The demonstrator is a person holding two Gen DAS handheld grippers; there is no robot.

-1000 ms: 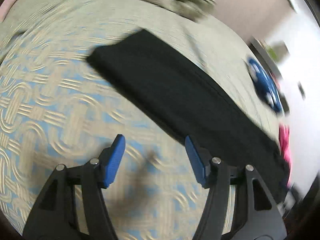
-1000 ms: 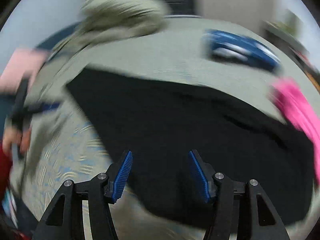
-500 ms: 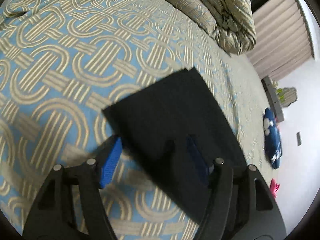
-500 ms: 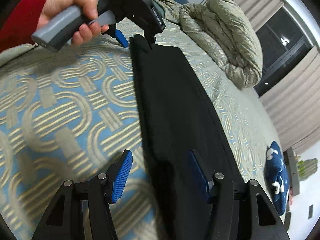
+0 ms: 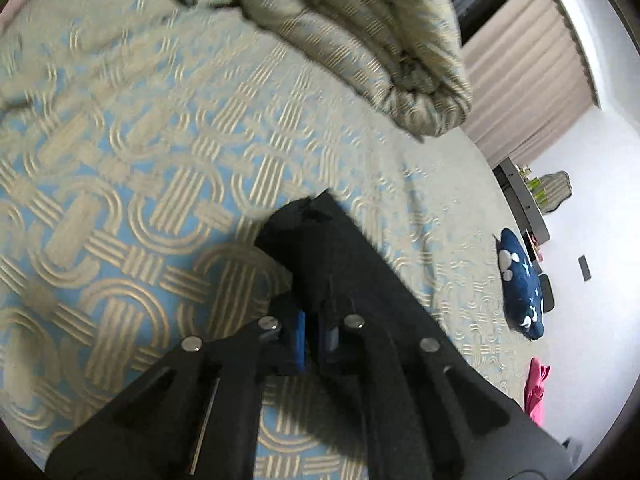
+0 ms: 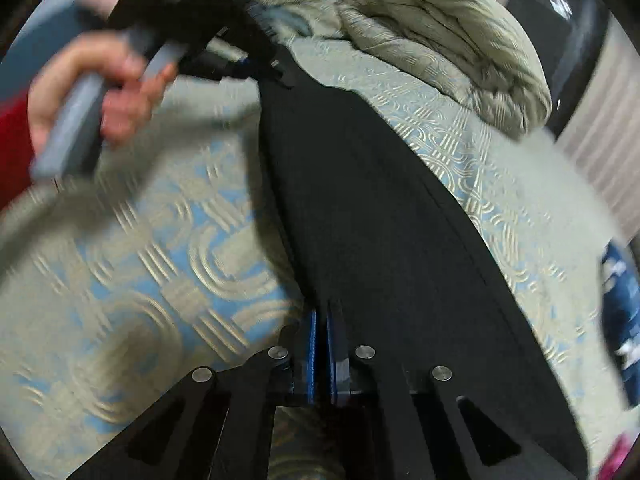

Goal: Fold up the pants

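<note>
A: What does the right wrist view give that the left one lacks?

B: The left hand-held gripper [image 6: 276, 70] itself, in a blurred hand [image 6: 92, 92] with a red sleeve, at the far end of the black pants [image 6: 372, 200]. The left wrist view shows instead the room's side — a navy cushion [image 5: 520, 284], a pink item [image 5: 536, 390] and beige curtains [image 5: 524, 68].

A: And against half a second ago?

B: Both pairs of blue pads stood wide apart then; now each pair is clenched on the black cloth. The left hand-held gripper [image 5: 312, 334] pinches the pants [image 5: 344, 264] near their end corner, which is bunched up off the bed [image 5: 132, 168].

A: The right hand-held gripper [image 6: 320, 356]?

B: Clamped on the near edge of the pants — the long dark strip runs from its pads away across the patterned bedspread toward the other gripper, with the rolled quilt [image 6: 452, 36] beyond.
</note>
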